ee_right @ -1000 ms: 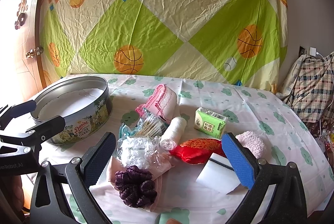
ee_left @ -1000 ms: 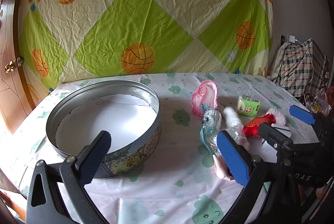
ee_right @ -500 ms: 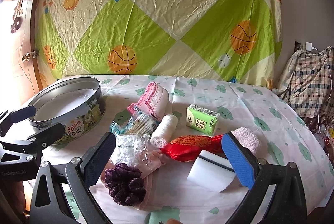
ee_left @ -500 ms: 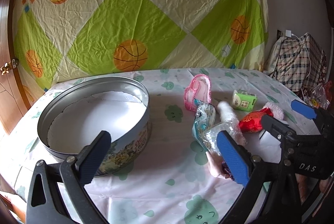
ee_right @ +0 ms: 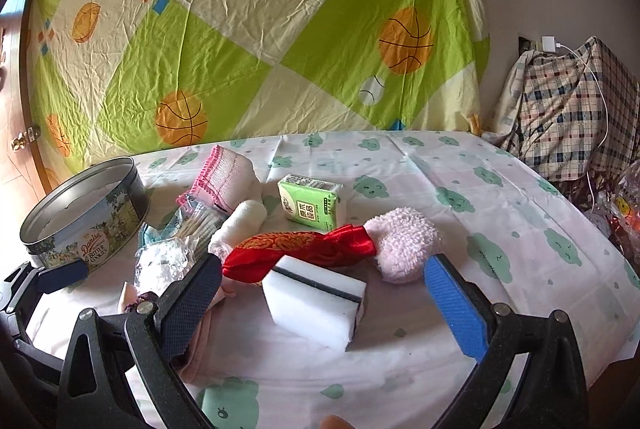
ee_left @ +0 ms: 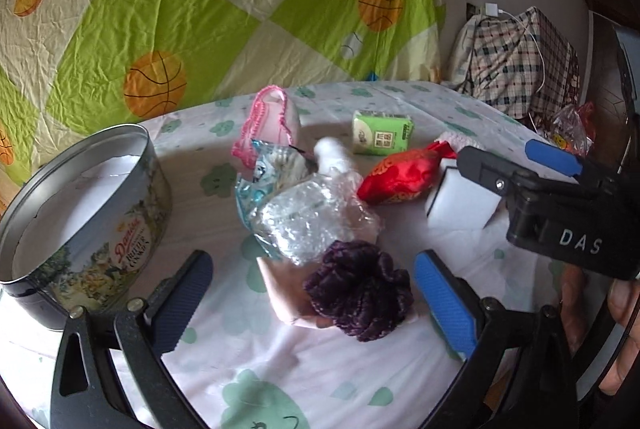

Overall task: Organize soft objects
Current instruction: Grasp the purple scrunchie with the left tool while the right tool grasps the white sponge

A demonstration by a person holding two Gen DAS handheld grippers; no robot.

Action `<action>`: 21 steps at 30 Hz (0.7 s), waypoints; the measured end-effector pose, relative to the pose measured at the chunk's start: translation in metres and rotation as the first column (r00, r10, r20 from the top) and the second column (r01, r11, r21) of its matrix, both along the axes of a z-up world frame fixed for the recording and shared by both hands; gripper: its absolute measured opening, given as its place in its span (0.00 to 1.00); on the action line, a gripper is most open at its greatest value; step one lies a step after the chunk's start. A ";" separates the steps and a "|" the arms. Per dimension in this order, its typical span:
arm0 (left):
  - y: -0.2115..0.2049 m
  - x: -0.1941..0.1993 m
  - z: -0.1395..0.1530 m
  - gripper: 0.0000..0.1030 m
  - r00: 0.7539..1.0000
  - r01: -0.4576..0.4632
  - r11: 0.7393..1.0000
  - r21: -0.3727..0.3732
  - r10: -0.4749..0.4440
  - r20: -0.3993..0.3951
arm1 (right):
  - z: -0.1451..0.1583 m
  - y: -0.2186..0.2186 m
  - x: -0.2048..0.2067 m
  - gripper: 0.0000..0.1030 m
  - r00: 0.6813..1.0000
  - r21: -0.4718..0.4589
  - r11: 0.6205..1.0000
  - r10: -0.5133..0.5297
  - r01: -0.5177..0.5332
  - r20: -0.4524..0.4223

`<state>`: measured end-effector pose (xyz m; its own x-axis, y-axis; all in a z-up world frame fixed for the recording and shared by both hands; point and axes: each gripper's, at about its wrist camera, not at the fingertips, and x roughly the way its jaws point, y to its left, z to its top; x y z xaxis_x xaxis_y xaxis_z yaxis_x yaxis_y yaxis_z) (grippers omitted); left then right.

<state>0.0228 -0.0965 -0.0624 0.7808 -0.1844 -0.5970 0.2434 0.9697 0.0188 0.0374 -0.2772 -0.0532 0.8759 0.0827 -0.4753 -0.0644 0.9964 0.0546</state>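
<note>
Table (ee_right: 460, 165) under a white cloth printed with green bears carried everything; behind it hung a green-and-cream sheet with basketballs (ee_right: 256, 29). A plaid checked bag (ee_right: 568, 109) sat beyond the table's far right edge.

The round metal butter-cookie tin (ee_left: 80, 205), lidless and lined with white paper, stood ahead and left of the left gripper (ee_left: 312, 293). That gripper was released, jaws spread wide. Between its fingers, touching neither, lay the dark purple knitted scrunchie (ee_left: 360, 293) on a pale pink cloth (ee_left: 280, 285). Just beyond sat the crinkled clear plastic packet (ee_left: 308, 217), then a blue-trimmed bag of cotton swabs (ee_right: 196, 225) and a pink-edged folded white cloth (ee_right: 228, 181).

The right gripper (ee_right: 320, 293) was likewise released and empty. Between its fingers, clear of both pads, rested the white rectangular sponge with a dark stripe (ee_right: 316, 305). Immediately beyond the sponge lay the red satin pouch with gold embroidery (ee_right: 296, 249), with the fluffy pale pink puff (ee_right: 404, 241) touching its right end, ahead of the right finger. Farther off stood the green tissue pack (ee_right: 312, 205), and left of it the white gauze roll (ee_right: 240, 221).

A person's hand (ee_left: 616, 309) held the right gripper's body.
</note>
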 end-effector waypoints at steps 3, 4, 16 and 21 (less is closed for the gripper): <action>-0.009 0.004 -0.007 0.88 0.999 0.026 1.000 0.014 -0.025 -0.029 | -0.004 -0.005 0.001 0.99 1.000 0.006 1.000 -0.006 0.006 -0.011; -0.012 0.006 -0.009 0.85 0.998 0.037 0.999 0.014 -0.036 -0.042 | -0.006 -0.006 0.002 0.99 1.000 0.010 1.000 -0.006 0.006 -0.014; -0.002 0.002 -0.008 0.38 0.995 0.094 0.993 -0.076 -0.097 -0.037 | -0.021 -0.005 0.011 0.99 0.999 0.021 1.000 0.020 -0.019 -0.048; 0.009 -0.005 0.005 0.38 0.997 0.074 0.992 -0.099 -0.070 0.034 | -0.023 -0.001 0.015 0.87 0.998 0.012 1.000 0.025 -0.024 -0.058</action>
<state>0.0176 -0.0880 -0.0578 0.7810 -0.2984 -0.5486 0.3135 0.9471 -0.0689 0.0522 -0.2778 -0.0767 0.8442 0.1096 -0.5247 -0.0854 0.9939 0.0702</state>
